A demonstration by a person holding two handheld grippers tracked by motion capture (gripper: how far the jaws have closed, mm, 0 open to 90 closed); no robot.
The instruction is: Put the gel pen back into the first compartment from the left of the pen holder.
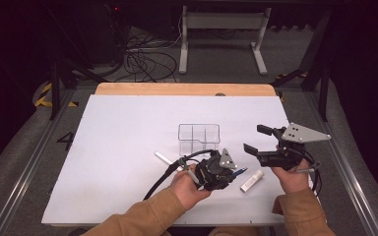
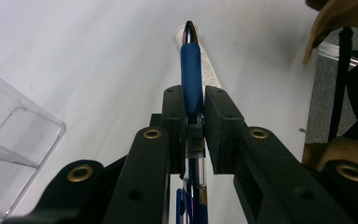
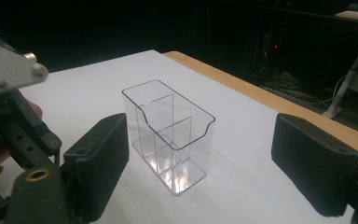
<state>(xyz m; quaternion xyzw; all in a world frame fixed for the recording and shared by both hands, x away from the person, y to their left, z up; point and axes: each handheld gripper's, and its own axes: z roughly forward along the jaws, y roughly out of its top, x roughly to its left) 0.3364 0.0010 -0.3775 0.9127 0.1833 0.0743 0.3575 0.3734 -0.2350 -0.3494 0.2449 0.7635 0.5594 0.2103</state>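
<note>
Left gripper view — blue pen between left tool jaws

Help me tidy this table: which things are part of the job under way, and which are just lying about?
In use:
- blue pen, clamped in the left gripper
- clear organizer box, in front of the open right gripper

Lying about:
- white tube on the table
- white stick near the left hand
</note>
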